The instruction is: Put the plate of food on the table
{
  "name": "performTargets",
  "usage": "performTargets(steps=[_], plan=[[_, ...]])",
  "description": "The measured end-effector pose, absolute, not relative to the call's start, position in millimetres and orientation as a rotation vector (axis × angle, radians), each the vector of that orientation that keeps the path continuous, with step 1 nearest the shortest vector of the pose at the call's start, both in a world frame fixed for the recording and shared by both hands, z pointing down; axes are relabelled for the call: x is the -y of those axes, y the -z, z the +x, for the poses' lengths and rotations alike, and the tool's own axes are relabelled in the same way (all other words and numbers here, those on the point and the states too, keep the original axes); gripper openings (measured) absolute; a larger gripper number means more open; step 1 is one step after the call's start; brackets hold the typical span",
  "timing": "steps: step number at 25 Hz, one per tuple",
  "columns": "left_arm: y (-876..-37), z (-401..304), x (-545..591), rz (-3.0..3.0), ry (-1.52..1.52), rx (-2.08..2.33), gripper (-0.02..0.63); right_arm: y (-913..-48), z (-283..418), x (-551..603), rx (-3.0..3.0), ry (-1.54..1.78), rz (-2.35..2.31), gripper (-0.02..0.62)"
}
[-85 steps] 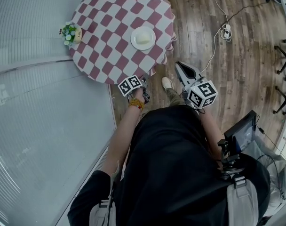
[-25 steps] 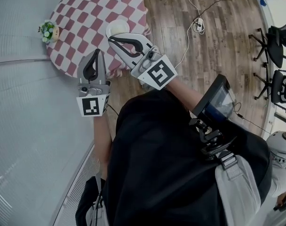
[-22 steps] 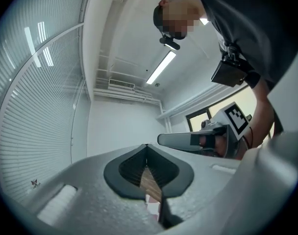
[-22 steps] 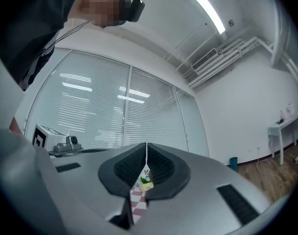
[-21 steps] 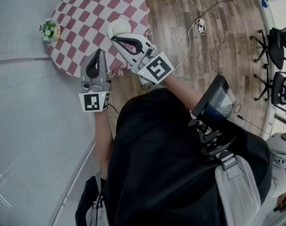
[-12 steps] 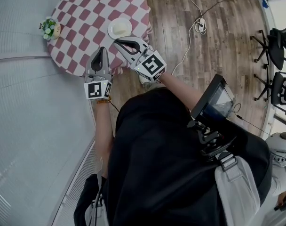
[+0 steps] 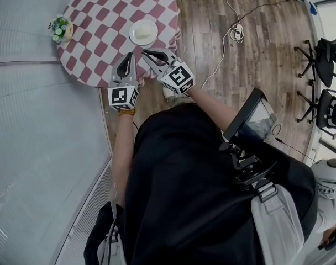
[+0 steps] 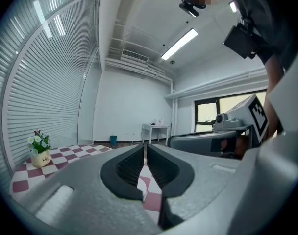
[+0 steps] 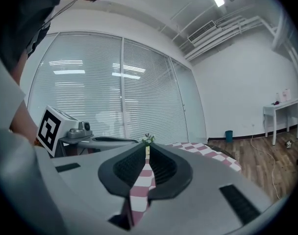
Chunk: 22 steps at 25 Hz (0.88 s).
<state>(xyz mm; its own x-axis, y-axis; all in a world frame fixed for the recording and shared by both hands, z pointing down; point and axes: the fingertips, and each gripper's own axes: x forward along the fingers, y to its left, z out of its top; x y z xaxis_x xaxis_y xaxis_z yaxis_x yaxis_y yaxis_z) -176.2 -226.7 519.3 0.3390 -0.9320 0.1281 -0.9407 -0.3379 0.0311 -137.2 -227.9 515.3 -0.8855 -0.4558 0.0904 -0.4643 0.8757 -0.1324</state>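
**Over the surface (image 7: 96, 21) rim: both tools closed, plate down**

Nearest me, the left tool (image 7: 128, 56) and the right tool (image 7: 146, 52) hang side by side over the near rim of the checkered surface. Each has its jaws pressed together on nothing. Half a second ago they stood wider apart, and the left one has swung in toward the right. Just beyond the right tool's tips, the plate of food (image 7: 143, 32) lies flat on the surface, face up. It is round, so I see no long axis. Farthest off stands a flower pot (image 7: 61, 28).
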Motion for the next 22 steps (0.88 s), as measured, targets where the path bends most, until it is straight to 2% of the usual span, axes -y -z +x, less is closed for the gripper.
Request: performTargets(steps=[22], plan=[[-552.8,-172.4,205.3,2.417,-0.213,1.748,0.008,-546.2,-125.8,217.9,2.9,-0.255,0.734,0.015]])
